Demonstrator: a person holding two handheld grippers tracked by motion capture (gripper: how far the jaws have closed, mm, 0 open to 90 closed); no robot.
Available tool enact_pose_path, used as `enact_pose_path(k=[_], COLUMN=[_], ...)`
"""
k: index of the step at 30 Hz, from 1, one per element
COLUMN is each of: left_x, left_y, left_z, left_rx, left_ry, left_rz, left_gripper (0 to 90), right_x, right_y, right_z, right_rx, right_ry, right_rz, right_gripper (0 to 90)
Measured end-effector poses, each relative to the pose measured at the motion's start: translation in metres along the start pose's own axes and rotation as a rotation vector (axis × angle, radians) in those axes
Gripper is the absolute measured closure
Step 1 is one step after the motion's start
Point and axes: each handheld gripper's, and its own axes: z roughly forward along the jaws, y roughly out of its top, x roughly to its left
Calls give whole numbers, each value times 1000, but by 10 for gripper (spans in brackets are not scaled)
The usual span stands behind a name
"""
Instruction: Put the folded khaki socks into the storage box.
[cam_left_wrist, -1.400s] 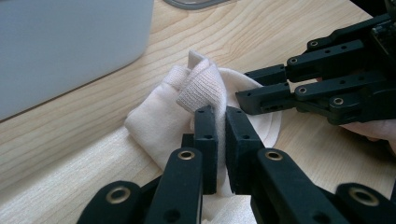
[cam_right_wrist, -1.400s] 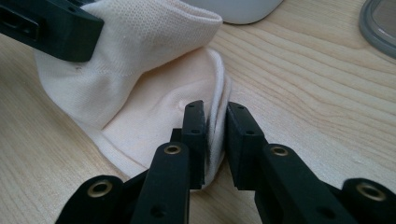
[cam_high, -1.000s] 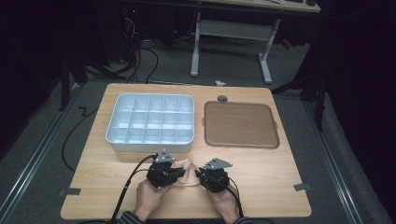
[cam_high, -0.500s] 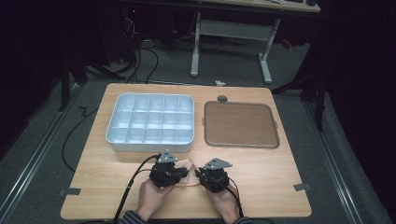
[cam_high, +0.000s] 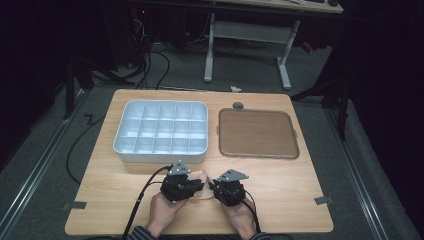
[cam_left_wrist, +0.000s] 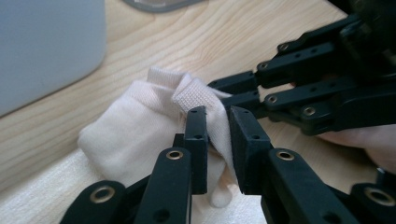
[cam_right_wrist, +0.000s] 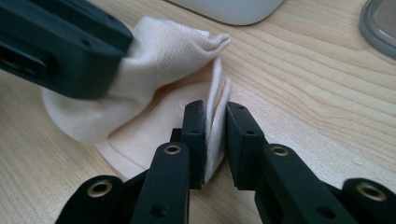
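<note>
A pale cream cloth (cam_high: 204, 179) lies bunched on the wooden table (cam_high: 280, 200) near its front edge, between my two grippers. My left gripper (cam_high: 196, 186) comes at it from the left. In the left gripper view a raised fold of the cloth (cam_left_wrist: 135, 126) sits between the left gripper's (cam_left_wrist: 218, 114) pads. Those jaws have just been opening a little, and the fold still touches both pads. My right gripper (cam_high: 214, 187) faces it from the right. The right gripper (cam_right_wrist: 215, 109) is shut on a thin upright edge of the cloth (cam_right_wrist: 159, 60).
A white tray with several compartments (cam_high: 161, 102) stands behind the grippers at the left. A brown square tray (cam_high: 257, 132) lies to its right, with a small grey round object (cam_high: 238, 105) just behind it. Cables trail from both grippers toward the front edge.
</note>
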Motion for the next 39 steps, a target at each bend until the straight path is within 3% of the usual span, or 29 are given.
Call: enact_pose_path(k=[9, 14, 20, 24, 34, 39], left_x=[0, 3, 9, 16, 17, 15], left_y=[1, 3, -3, -12, -19, -22], left_z=[-8, -19, -20, -13, -6, -2], left_rx=[-27, -59, -26, 26, 45, 44], left_ry=[-2, 24, 97, 137, 163, 168], left_rz=[1, 0, 3, -8, -23, -39], left_gripper=[752, 746, 716, 724, 674, 662], right_x=[0, 0, -1, 0, 3, 10], right_y=[0, 0, 1, 2, 8, 15], right_z=[0, 0, 0, -1, -19, -32], right_rx=[1, 2, 6, 8, -45, -83], right_ry=[1, 2, 3, 0, -7, 3], right_rz=[1, -1, 0, 0, -11, -43], right_gripper=[787, 787, 778, 763, 737, 737])
